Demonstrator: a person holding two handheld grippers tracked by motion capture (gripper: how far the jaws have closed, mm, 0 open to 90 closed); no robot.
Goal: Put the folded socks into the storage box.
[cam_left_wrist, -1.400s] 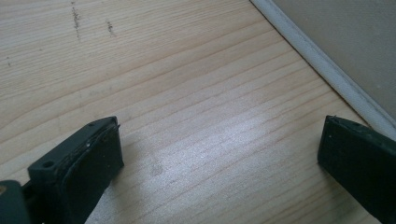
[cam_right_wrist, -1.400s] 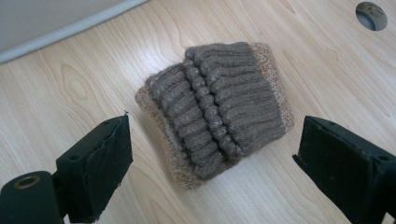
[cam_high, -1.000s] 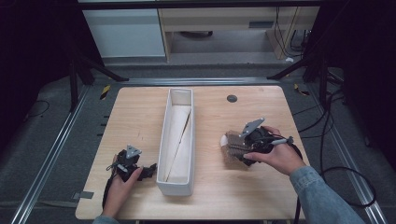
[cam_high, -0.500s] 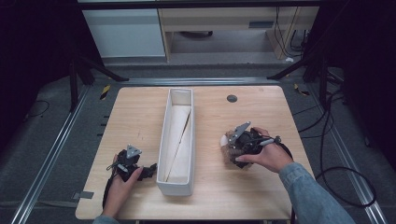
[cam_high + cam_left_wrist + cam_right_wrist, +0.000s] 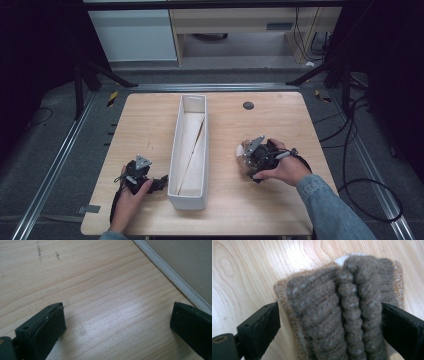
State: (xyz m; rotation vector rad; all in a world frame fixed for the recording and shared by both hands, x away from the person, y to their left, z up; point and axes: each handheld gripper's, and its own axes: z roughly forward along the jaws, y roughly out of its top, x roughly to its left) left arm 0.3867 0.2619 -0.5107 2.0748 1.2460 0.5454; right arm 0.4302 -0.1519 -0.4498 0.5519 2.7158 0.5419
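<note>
Item: brown knitted piece (image 5: 337,312), table (image 5: 280,125) at 4 o'clock. Soft, light, compressible; grip mid-fold. Right gripper (image 5: 329,325) wide, straddling it, left jaw apart. Left gripper (image 5: 117,327) wide, empty.

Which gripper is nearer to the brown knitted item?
Right. The right gripper has its jaws around the brown knitted item; the left gripper rests across the white tray.

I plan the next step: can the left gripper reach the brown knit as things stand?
Probably not: the white box stands between the left gripper and the knit, which sits between the right gripper's jaws.
</note>
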